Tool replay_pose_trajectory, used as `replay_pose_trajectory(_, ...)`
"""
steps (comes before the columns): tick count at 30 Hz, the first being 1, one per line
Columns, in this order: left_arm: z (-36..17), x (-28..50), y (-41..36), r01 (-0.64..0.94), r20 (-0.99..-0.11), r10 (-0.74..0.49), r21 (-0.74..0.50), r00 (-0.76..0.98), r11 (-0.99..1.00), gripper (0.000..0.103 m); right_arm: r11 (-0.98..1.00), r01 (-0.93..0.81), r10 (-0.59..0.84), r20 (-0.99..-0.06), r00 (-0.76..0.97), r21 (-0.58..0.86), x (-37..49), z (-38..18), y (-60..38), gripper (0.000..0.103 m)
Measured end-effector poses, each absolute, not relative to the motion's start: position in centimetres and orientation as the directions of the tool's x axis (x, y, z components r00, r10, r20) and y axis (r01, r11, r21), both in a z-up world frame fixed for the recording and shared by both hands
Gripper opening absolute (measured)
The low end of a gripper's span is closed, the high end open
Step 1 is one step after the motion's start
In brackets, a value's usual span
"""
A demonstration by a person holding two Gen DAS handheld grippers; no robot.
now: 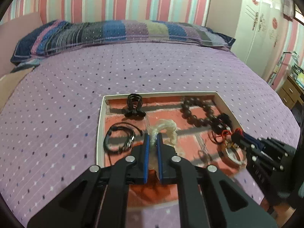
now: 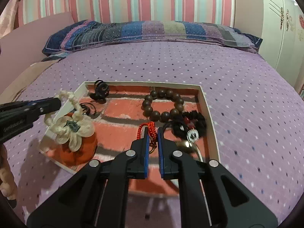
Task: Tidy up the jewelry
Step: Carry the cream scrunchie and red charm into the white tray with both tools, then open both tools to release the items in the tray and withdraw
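Note:
A shallow white-rimmed box (image 1: 100,114) with a red brick-pattern floor lies on the bed; it also shows in the right wrist view (image 2: 207,106). My left gripper (image 1: 152,135) is shut on the cream braided cord (image 1: 169,127) of an orange pouch (image 2: 79,150) and holds it above the box's left part. My right gripper (image 2: 152,131) is shut on a red beaded cord (image 2: 150,126) inside the box. A brown bead bracelet (image 2: 163,104), a black hair clip (image 2: 100,92), a black scrunchie (image 2: 191,123) and a black cord necklace (image 1: 119,138) lie in the box.
The purple dotted bedspread (image 1: 76,79) surrounds the box. A striped pillow (image 1: 114,32) lies along the far edge. A white wardrobe (image 1: 262,24) and a wooden desk (image 1: 290,89) stand to the right of the bed. A metal ring (image 1: 234,154) lies in the box near the right gripper.

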State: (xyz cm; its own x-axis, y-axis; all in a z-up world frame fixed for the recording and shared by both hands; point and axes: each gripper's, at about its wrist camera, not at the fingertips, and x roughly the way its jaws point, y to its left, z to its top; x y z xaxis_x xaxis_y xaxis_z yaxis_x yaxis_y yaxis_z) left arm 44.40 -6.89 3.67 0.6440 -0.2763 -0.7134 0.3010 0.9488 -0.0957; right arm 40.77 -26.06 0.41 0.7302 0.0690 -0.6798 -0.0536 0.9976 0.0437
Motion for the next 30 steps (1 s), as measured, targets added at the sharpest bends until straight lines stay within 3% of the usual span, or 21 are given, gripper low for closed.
replay_pose_trajectory(13, -1.3, 51.3, -5.9, 0.205, -0.81, -0.169, -0.062, 0.562, 0.977, 0.012, 1.0, -0.023, 0.028, -0.786, 0.618, 0.017, 48.1, -3.6, -26.1, 0.009)
replay_pose_trajectory(16, -1.6, 51.0, -5.6, 0.197, -0.81, -0.135, -0.025, 0.57, 0.98, 0.033, 1.0, -0.025, 0.022, -0.811, 0.585, 0.01, 48.7, -4.4, -26.0, 0.011)
replay_pose_trajectory(17, -1.5, 50.9, -5.5, 0.19, -0.807, -0.124, -0.015, 0.578, 0.982, 0.049, 1.0, -0.024, 0.021, -0.815, 0.579, 0.009, 48.7, -4.6, -26.1, 0.011)
replay_pose_trajectory(18, -1.4, 50.6, -5.3, 0.185, -0.801, -0.114, -0.005, 0.588, 0.983, 0.057, 1.0, -0.023, 0.021, -0.815, 0.579, 0.01, 48.7, -4.7, -26.1, 0.011)
replay_pose_trajectory(25, 1.6, 48.2, -3.9, 0.19, -0.777, -0.151, -0.041, 0.611, 0.981, 0.06, 0.996, -0.016, 0.075, -0.768, 0.635, 0.084, 46.8, -1.4, -27.8, 0.053)
replay_pose_trajectory(27, 3.3, 46.2, -3.3, 0.181, -0.748, -0.141, -0.029, 0.649, 0.983, 0.074, 0.995, -0.009, 0.082, -0.748, 0.658, 0.101, 45.6, -0.1, -28.4, 0.064)
replay_pose_trajectory(29, 4.7, 44.4, -2.9, 0.175, -0.722, -0.136, -0.02, 0.679, 0.984, 0.083, 0.994, -0.006, 0.087, -0.729, 0.679, 0.114, 43.9, 1.1, -28.9, 0.083)
replay_pose_trajectory(30, 5.6, 42.9, -2.5, 0.17, -0.703, -0.132, -0.017, 0.699, 0.985, 0.086, 0.994, -0.004, 0.083, -0.717, 0.692, 0.111, 42.9, 1.6, -29.0, 0.088)
